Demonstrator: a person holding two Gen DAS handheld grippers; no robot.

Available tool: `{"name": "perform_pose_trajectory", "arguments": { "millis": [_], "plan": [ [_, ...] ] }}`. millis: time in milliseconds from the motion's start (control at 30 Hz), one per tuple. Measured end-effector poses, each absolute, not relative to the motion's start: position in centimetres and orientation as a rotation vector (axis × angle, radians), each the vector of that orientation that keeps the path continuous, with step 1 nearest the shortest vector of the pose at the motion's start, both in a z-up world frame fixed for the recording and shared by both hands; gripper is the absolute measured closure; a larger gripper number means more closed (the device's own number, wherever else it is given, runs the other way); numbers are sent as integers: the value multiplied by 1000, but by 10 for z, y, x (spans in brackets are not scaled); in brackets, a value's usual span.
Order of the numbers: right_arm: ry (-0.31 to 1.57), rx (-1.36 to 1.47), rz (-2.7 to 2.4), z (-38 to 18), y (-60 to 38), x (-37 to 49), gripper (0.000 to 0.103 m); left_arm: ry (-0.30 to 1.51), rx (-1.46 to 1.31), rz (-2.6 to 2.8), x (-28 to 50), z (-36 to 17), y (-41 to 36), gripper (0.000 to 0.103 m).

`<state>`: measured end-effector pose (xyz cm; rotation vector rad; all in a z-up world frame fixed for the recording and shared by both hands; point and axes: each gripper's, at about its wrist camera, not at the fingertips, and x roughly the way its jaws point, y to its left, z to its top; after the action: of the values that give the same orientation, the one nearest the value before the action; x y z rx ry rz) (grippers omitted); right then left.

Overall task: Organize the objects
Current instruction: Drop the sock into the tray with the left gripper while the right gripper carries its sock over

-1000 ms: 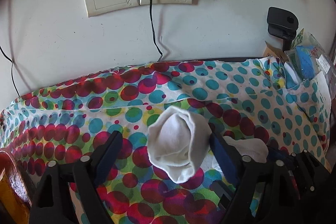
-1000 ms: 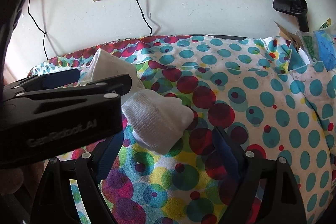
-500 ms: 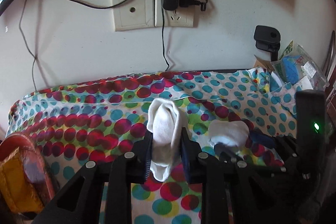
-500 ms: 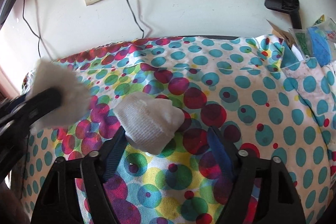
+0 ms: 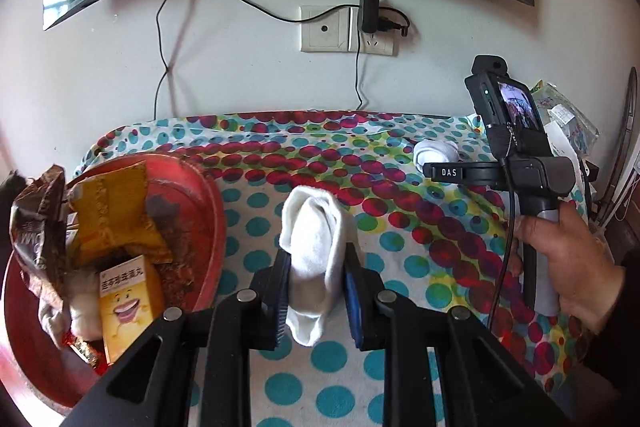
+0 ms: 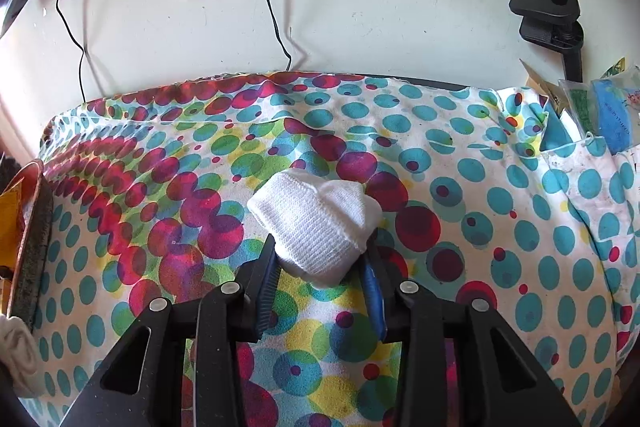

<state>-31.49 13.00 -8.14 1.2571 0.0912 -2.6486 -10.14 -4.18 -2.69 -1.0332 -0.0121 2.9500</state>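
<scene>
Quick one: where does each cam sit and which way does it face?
Left wrist: on the left hand-held gripper, looking along its fingers toward the wall socket; fingers clamp a white sock; red tray at left; the person's right hand holds the other unit.
Right wrist: on the right hand-held gripper, facing the same wall, fingers around a second white sock.
Shared: polka-dot cloth, wall socket, second sock.

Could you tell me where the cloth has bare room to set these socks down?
Bare cloth lies between the red basin and the right tool, back to the wall. The basin is crowded with packets; the bags crowd the far right corner.
</scene>
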Motion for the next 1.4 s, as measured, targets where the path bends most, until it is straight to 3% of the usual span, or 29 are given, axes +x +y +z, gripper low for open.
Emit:
{"name": "perform_pose_trajectory", "arguments": {
  "millis": [400, 900, 1400],
  "plan": [
    [325, 1111, -2752, -69, 109, -296, 68, -107, -1064, 3167, -22, -7, -142, 79],
    [235, 1155, -2733, -71, 118, -302, 68, -72, -1266, 3353, -6, -22, -255, 79],
    [182, 1176, -2724, -74, 122, -303, 68, -92, -1384, 3381, -41, -41, -279, 79]
  ]
}}
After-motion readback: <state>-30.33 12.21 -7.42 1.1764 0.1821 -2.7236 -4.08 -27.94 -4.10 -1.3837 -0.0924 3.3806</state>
